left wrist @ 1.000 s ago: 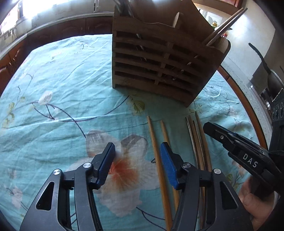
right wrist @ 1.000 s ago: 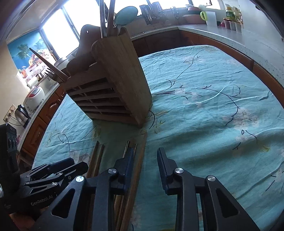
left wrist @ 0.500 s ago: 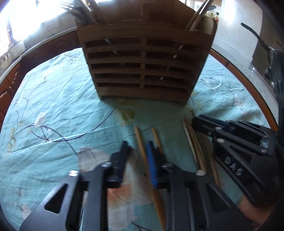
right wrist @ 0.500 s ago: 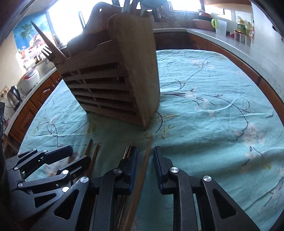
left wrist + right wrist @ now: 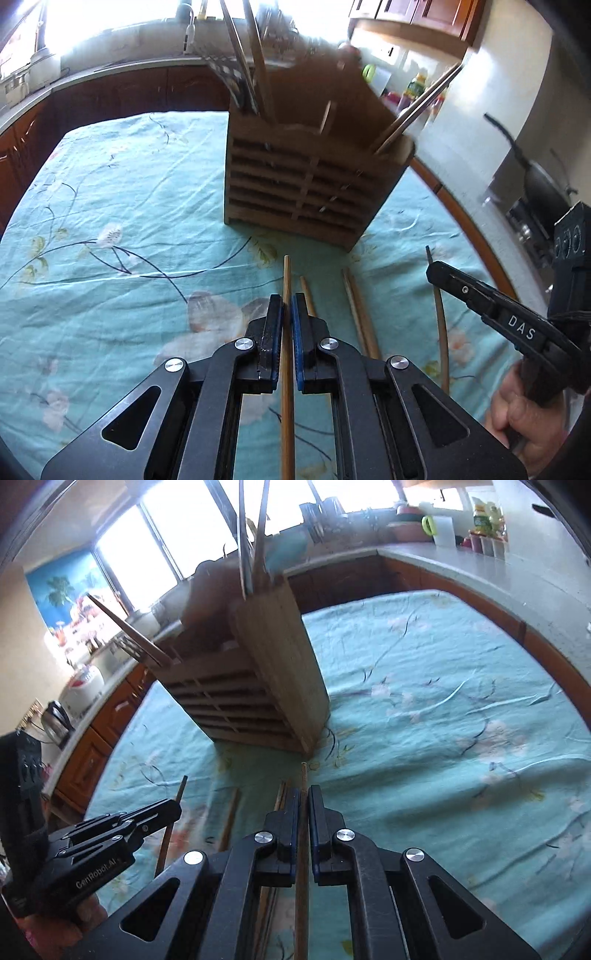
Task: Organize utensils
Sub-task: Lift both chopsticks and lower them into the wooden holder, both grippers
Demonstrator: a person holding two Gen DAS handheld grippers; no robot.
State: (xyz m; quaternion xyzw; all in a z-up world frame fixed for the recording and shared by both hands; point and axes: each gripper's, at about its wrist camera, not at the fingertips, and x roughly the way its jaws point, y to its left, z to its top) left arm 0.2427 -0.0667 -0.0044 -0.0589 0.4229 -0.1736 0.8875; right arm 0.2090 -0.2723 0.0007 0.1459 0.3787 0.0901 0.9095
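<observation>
A slatted wooden utensil holder point(image 5: 310, 184) stands on the teal floral tablecloth point(image 5: 110, 206), with chopsticks and utensils sticking out of its top. It also shows in the right wrist view point(image 5: 258, 690). My left gripper point(image 5: 287, 306) is shut on a light wooden chopstick point(image 5: 287, 273) that points toward the holder. My right gripper point(image 5: 303, 797) is shut on a darker chopstick point(image 5: 303, 775), lifted off the cloth. Loose chopsticks point(image 5: 360, 306) lie on the cloth between the two grippers.
A kitchen counter point(image 5: 480, 565) with jars and a cup runs behind the table. A kettle point(image 5: 55, 720) and rice cooker point(image 5: 83, 686) sit at the left counter. A dark pan point(image 5: 535, 177) stands at the right.
Both grippers have closed, each on a chopstick, and both have pulled back and up from the holder with the chopsticks in them.
</observation>
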